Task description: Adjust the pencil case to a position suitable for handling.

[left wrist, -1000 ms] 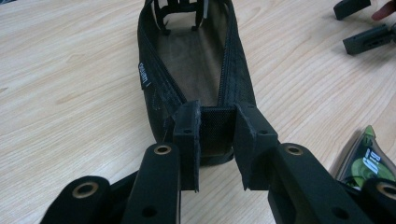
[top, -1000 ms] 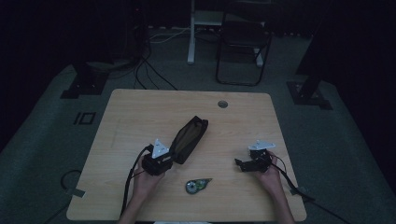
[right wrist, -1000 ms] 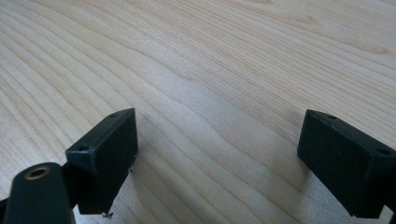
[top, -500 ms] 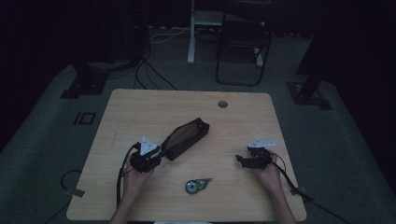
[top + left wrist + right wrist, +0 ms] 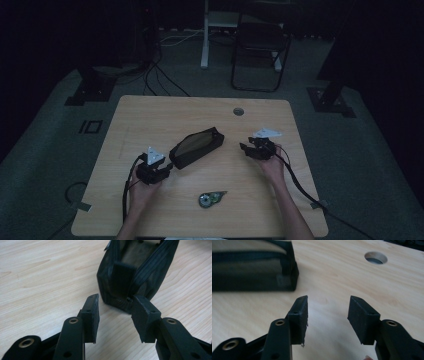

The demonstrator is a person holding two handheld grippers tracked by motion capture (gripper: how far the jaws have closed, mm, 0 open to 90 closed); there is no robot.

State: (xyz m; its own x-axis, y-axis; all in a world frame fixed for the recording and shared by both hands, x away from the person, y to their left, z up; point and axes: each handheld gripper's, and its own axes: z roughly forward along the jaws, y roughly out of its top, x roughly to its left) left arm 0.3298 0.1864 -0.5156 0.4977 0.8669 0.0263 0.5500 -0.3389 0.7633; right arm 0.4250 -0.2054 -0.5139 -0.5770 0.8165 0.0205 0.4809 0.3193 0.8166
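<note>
The wooden table (image 5: 150, 115) is mostly bare, which leaves both hands free space to work in. The black mesh pouch (image 5: 196, 146) lies slantwise near its middle, flat on the wood, with its top open along the zip so the inside can be reached. It sits between the two grippers, and I judge that is so one can steady it while the other brings something over. The left gripper (image 5: 167, 169) sits low at the pouch's near end, pointing along its length. Its jaws have just been opening and stand apart with nothing between them. The pouch's end wall is right ahead of the tips, and one tip is very close to the corner where the zip ends, as if it has just let go of that spot. The right gripper (image 5: 243, 147) hangs off the far end, apart from the pouch and aimed at it. Its jaws have just been closing, yet a clear gap remains over bare wood and they pinch nothing. The small correction-tape dispenser (image 5: 210, 198) lies alone near the front edge between the person's forearms, touched by neither gripper and probably the item meant to go into the pouch.
</note>
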